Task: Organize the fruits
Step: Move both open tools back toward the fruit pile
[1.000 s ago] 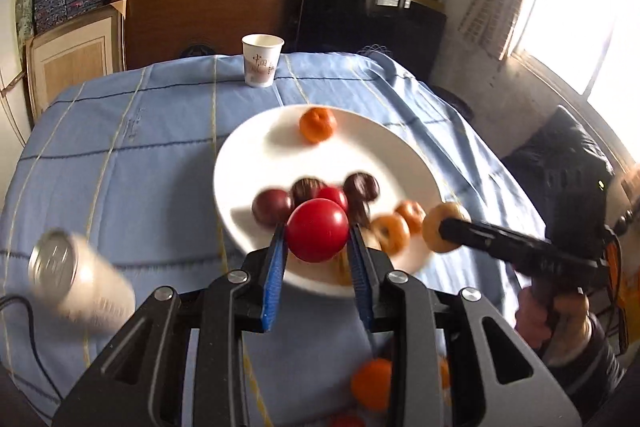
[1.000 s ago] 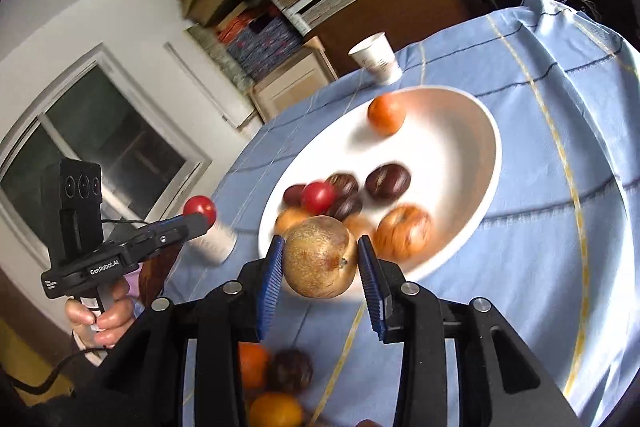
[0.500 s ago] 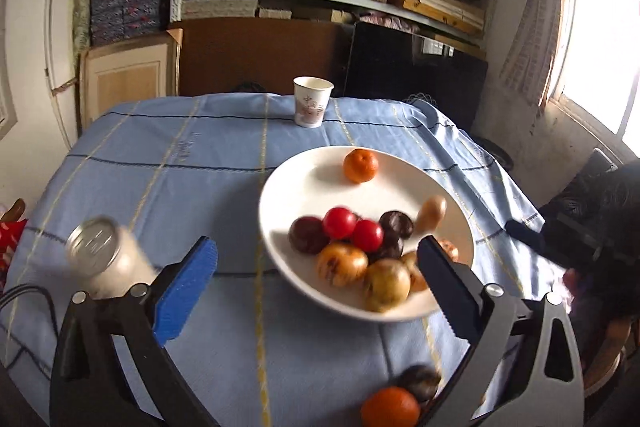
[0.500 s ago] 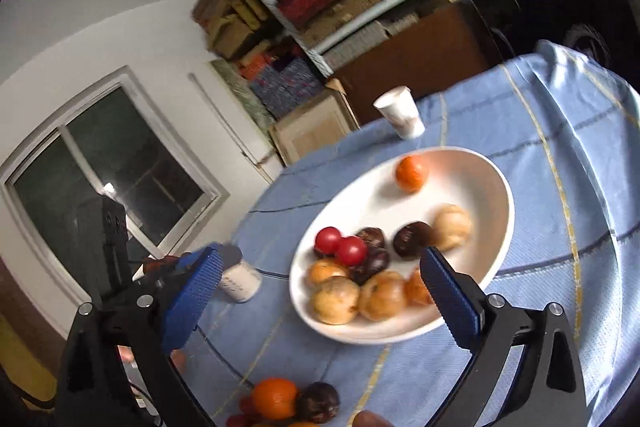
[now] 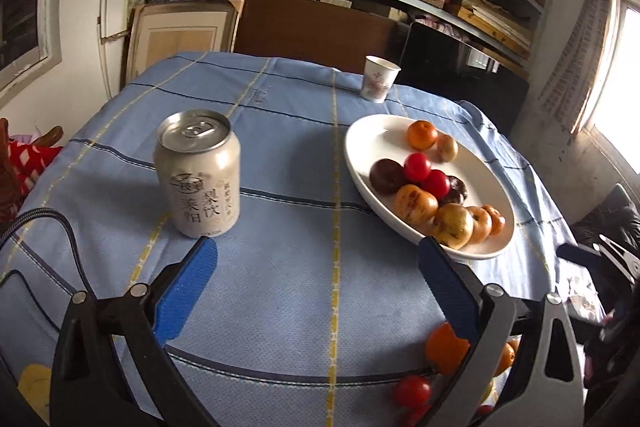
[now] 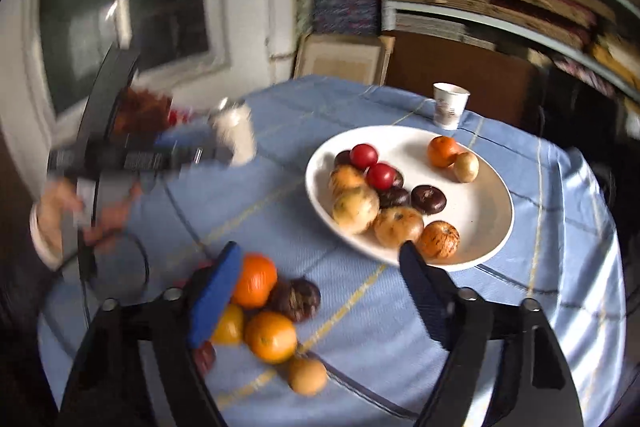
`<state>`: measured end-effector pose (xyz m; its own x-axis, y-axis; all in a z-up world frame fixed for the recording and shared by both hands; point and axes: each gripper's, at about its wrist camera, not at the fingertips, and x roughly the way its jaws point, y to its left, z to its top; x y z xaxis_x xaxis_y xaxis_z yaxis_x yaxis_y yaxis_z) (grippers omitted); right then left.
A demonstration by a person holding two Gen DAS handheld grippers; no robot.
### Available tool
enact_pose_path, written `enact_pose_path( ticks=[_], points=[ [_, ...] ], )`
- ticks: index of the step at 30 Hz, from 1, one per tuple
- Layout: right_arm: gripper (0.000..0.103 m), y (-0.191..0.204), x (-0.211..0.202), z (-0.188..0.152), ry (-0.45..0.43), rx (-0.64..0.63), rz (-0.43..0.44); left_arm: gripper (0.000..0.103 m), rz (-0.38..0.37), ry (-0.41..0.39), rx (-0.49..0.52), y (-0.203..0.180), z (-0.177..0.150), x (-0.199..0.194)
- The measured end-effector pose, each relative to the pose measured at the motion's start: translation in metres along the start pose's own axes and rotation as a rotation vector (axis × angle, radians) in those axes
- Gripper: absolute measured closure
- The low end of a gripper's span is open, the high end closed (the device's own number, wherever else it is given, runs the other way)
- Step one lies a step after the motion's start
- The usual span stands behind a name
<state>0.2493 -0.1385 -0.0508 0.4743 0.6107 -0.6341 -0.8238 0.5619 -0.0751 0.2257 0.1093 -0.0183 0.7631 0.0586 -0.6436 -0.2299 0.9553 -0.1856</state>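
A white plate (image 5: 368, 147) (image 6: 480, 223) on the blue tablecloth holds several fruits: two red tomatoes (image 5: 417, 166), an orange (image 5: 422, 135), dark plums and yellow-brown pears. My left gripper (image 5: 316, 275) is open and empty, above the cloth between the can and the plate. My right gripper (image 6: 320, 277) is open and empty near the plate's front rim. A loose pile of fruit lies by its left finger: oranges (image 6: 254, 279), a dark plum (image 6: 297, 299), a brown pear (image 6: 307, 375). The left wrist view shows an orange (image 5: 445, 347) and a tomato (image 5: 411, 390) at the near edge.
A beige drink can (image 5: 198, 173) stands left of the plate. A paper cup (image 5: 379, 78) stands at the table's far edge. A black cable (image 5: 60, 227) runs over the near left cloth. Shelves and boxes stand behind the table.
A second ago both grippers held fruit over the plate, a tomato on the left, a pear on the right. Both opened, left the fruit on the plate and pulled back; the left swung left.
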Motion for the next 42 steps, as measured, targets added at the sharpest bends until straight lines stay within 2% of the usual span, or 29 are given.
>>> enact_pose_path(
  ticks=[3,6,12,16,19,26,29,32,35,36,38,39,42],
  points=[
    [0.050,0.009,0.000,-0.012,0.059,-0.092,0.033,0.005,0.020,0.005,0.011,-0.001,-0.001,0.002],
    [0.059,0.018,0.007,-0.017,0.110,-0.128,0.070,0.005,0.020,0.018,0.027,-0.004,-0.003,0.004],
    [0.059,0.034,0.018,-0.026,0.169,-0.194,0.141,0.005,0.015,0.021,0.051,-0.009,-0.005,0.005],
    [0.060,0.037,0.028,-0.029,0.198,-0.197,0.142,0.005,-0.002,0.033,0.054,-0.012,-0.006,0.009],
    [0.066,0.036,0.038,-0.030,0.221,-0.191,0.148,0.005,-0.024,0.041,0.066,-0.016,-0.005,0.012],
    [0.066,0.044,0.041,-0.030,0.206,-0.224,0.125,0.005,-0.067,0.056,0.042,-0.014,-0.003,0.016],
    [0.067,0.033,0.036,-0.029,0.189,-0.178,0.175,0.005,-0.091,0.065,0.020,-0.012,-0.003,0.018],
    [0.068,0.005,0.020,-0.022,0.100,-0.040,0.240,0.005,-0.101,0.094,0.026,-0.012,-0.005,0.023],
    [0.069,-0.026,0.000,-0.015,-0.034,0.116,0.272,0.005,-0.177,0.123,0.046,-0.019,-0.008,0.023],
    [0.071,-0.033,-0.005,-0.014,-0.069,0.158,0.287,0.005,-0.202,0.132,0.064,-0.024,-0.009,0.023],
    [0.085,-0.041,-0.012,-0.013,-0.123,0.207,0.320,0.005,-0.242,0.136,0.115,-0.037,-0.013,0.021],
    [0.085,-0.042,-0.013,-0.013,-0.129,0.222,0.319,0.005,-0.249,0.141,0.146,-0.045,-0.016,0.021],
    [0.085,-0.036,-0.001,-0.019,-0.029,0.170,0.225,0.005,-0.245,0.151,0.234,-0.063,-0.027,0.022]
  ],
)
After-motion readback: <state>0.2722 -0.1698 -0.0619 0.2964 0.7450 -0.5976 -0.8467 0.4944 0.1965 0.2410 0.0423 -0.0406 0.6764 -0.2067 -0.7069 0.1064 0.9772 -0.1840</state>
